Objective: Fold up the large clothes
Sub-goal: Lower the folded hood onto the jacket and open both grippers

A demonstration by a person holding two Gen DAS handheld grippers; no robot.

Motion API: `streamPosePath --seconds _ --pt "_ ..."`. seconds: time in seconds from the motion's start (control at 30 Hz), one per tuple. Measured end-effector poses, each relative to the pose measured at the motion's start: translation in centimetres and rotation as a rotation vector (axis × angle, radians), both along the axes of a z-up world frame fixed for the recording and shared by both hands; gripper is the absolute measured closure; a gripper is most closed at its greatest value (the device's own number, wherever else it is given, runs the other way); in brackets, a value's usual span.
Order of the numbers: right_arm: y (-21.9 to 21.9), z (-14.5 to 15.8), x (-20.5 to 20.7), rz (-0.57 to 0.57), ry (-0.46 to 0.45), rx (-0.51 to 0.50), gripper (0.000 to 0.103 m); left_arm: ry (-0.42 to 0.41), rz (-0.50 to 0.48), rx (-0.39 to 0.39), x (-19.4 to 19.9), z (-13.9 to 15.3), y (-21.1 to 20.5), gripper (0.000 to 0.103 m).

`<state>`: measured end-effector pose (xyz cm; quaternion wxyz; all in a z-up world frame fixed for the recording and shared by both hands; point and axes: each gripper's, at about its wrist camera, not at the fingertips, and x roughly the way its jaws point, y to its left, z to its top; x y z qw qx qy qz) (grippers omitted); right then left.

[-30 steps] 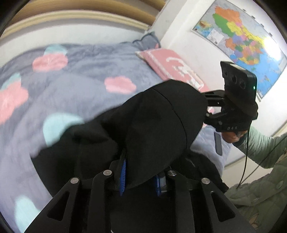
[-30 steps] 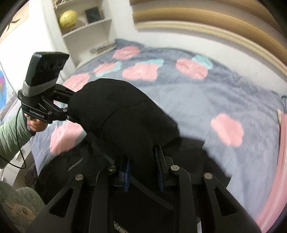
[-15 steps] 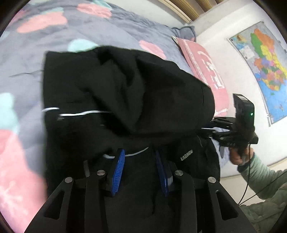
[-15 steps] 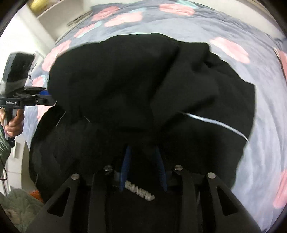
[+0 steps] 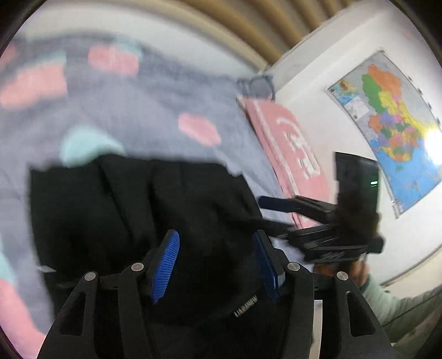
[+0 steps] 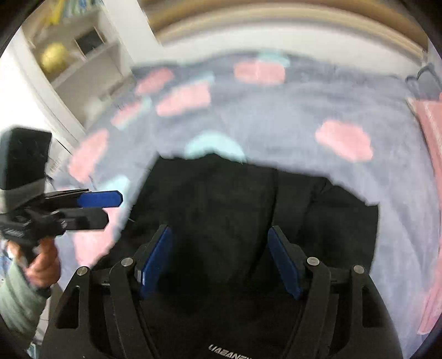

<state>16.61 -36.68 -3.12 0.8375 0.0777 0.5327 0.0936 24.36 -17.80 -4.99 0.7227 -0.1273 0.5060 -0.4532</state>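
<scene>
A large black garment (image 5: 171, 210) lies folded over on the grey bedspread (image 5: 143, 116); it also fills the lower middle of the right wrist view (image 6: 237, 204). My left gripper (image 5: 215, 240) is open above the garment's near edge, nothing between its blue pads. My right gripper (image 6: 219, 234) is open too, over the same near edge. In the left wrist view the right gripper (image 5: 273, 212) shows at the right, open. In the right wrist view the left gripper (image 6: 110, 210) shows at the left, open. Both views are blurred.
The bedspread (image 6: 290, 110) has pink and mint cloud patches. A pink pillow (image 5: 287, 146) lies along the bed's right side. A wall map (image 5: 392, 116) hangs on the right. White shelves (image 6: 77, 55) stand at the left. A wooden headboard (image 6: 276, 16) runs behind.
Both grippers were shut on the lifted black garment; they carried it forward, laid it over itself on the bed and opened. The garment now lies flat.
</scene>
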Motion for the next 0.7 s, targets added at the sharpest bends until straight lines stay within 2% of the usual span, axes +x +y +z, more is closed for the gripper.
streamPosePath --seconds 0.07,0.13,0.17,0.2,0.27,0.4,0.5,0.7 --pt "0.4 -4.6 0.2 -0.003 0.117 -0.037 0.030 0.085 -0.038 0.019 0.0 -3.6 -0.8 0.046" --pt "0.4 -8.8 -0.5 -0.027 0.207 -0.041 0.031 0.114 -0.049 0.105 -0.7 -7.3 -1.2 0.046" --pt "0.2 -9.8 -0.8 -0.047 0.201 -0.016 0.031 0.122 -0.041 0.179 -1.2 -9.4 -1.3 0.047" --pt "0.2 -10.3 -1.2 -0.059 0.180 -0.007 0.031 0.132 -0.031 0.217 -1.5 -11.3 -1.2 0.049" --pt "0.6 -10.2 -1.8 -0.072 0.153 -0.032 0.031 0.125 0.003 0.200 -1.9 -12.2 -0.7 0.050" --pt "0.9 -9.2 -2.3 -0.075 0.138 -0.018 0.031 0.103 0.024 0.214 -2.5 -10.9 -0.4 0.050" --pt "0.8 -6.5 -4.4 -0.047 0.109 0.013 0.030 0.049 0.013 0.221 -3.8 -8.4 0.3 0.050" --pt "1.6 -0.6 -8.8 -0.012 0.002 0.017 0.030 -0.016 0.045 0.136 -6.9 -3.0 3.7 0.050"
